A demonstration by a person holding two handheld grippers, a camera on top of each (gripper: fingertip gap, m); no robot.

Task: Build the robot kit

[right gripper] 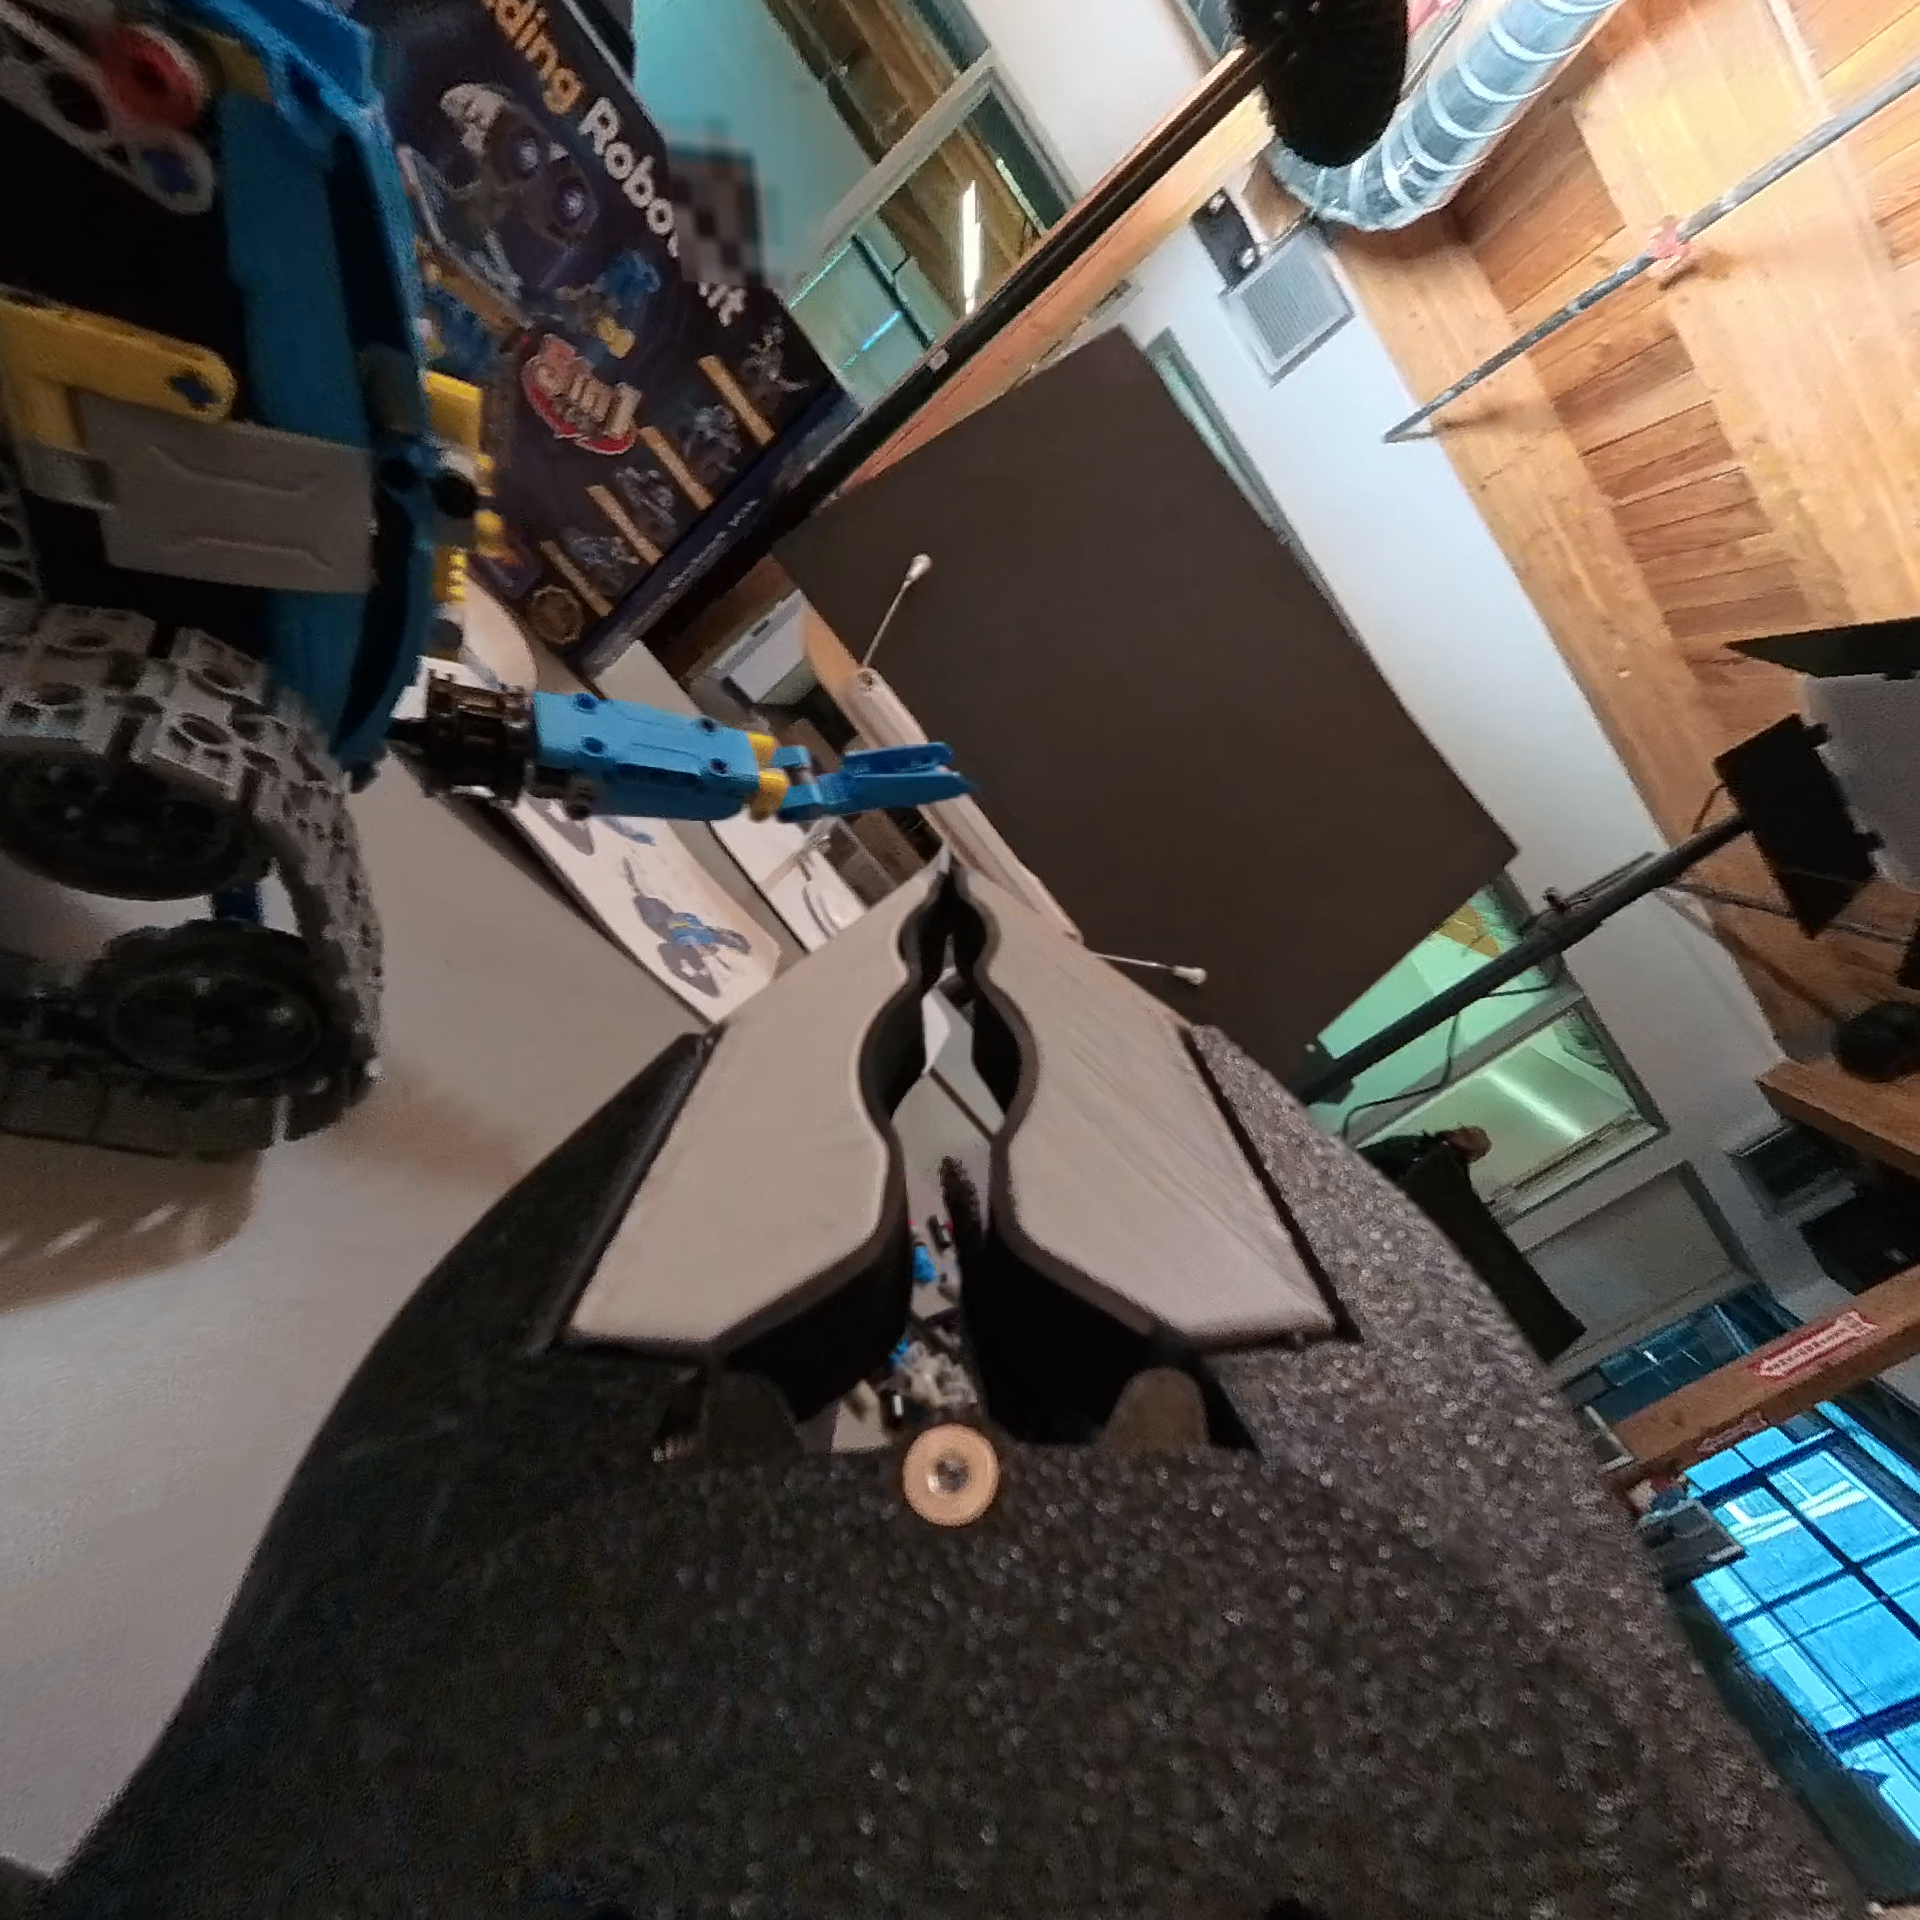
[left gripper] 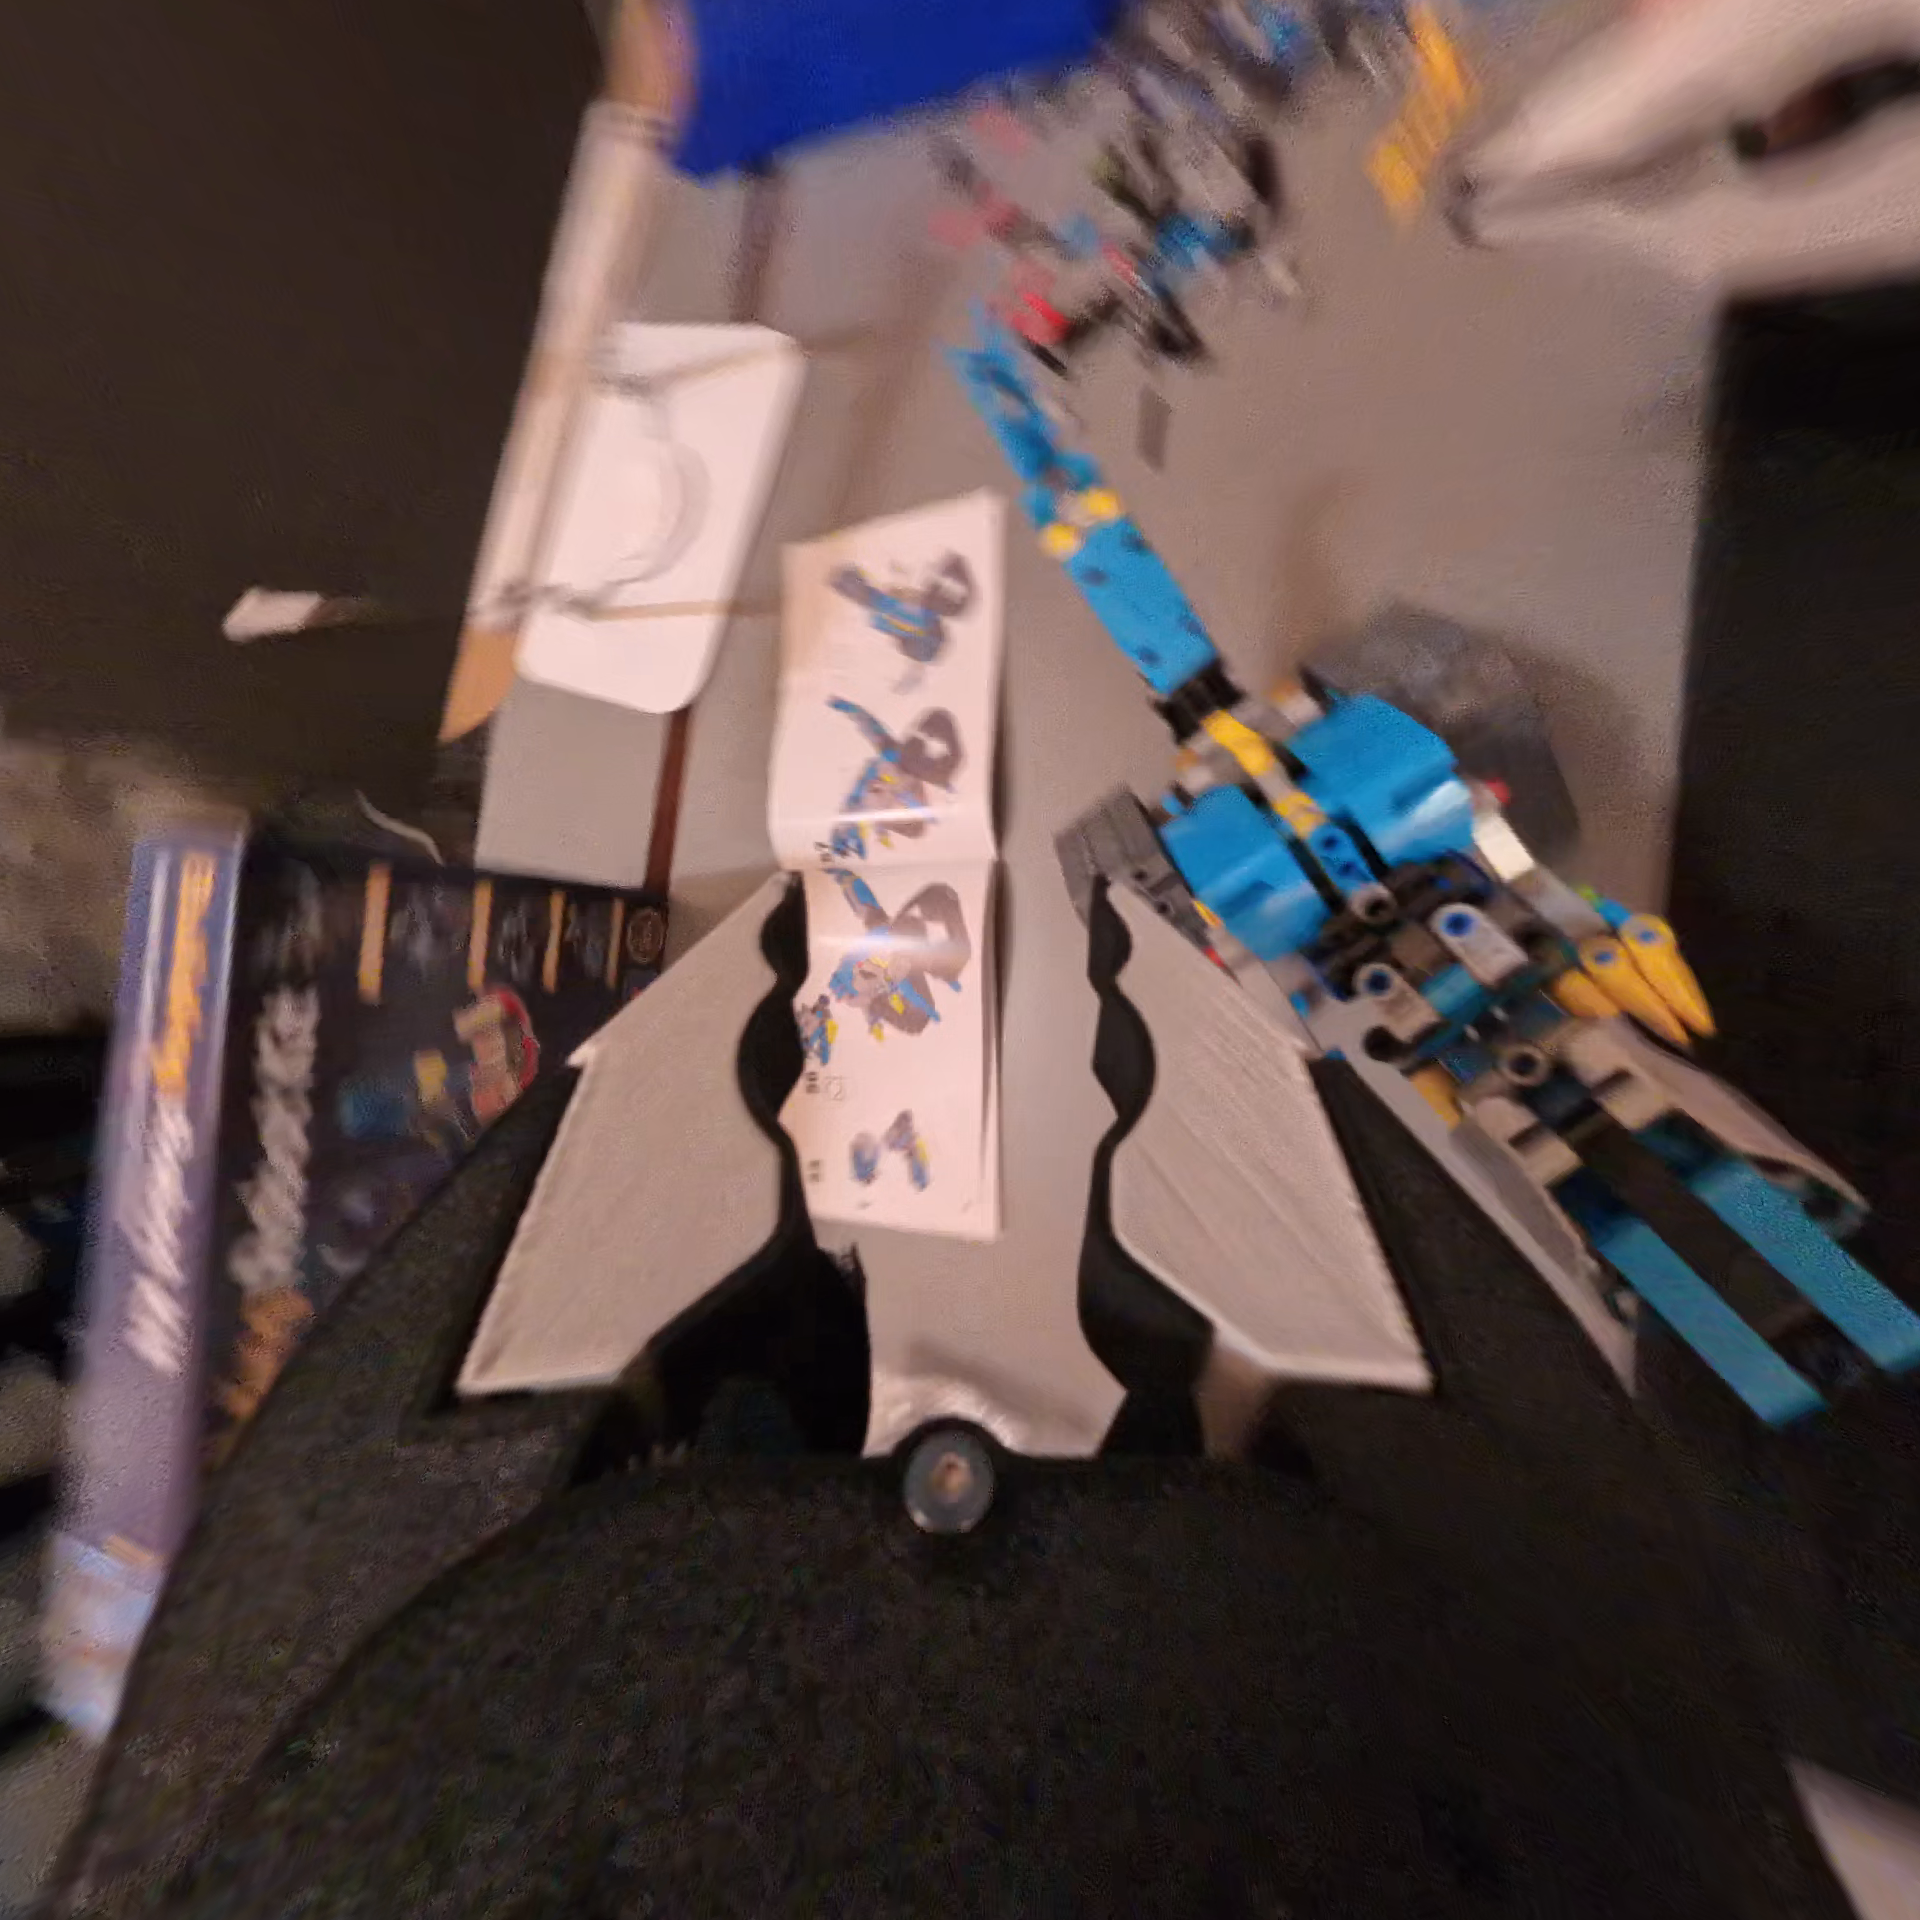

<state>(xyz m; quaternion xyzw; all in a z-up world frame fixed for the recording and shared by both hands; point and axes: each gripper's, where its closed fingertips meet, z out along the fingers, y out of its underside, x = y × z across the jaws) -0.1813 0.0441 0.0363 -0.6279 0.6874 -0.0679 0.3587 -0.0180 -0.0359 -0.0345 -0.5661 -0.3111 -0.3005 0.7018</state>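
Grey-padded left gripper (left gripper: 940, 997) stands wide open and empty over a white instruction booklet (left gripper: 899, 862), just beside the blue and yellow brick-built robot model (left gripper: 1382, 873). Right gripper (right gripper: 951, 914), tips nearly touching, holds nothing near the model's blue arm (right gripper: 665, 774).

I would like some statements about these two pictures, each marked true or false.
1. The left gripper is open, with nothing between its fingers. True.
2. The right gripper is wide open. False: its fingers meet at the tips.
3. An open instruction booklet lies on the table. True.
4. The building-block model is mostly red. False: it is mostly blue, with yellow and grey.
5. The model has studded tyres. True.
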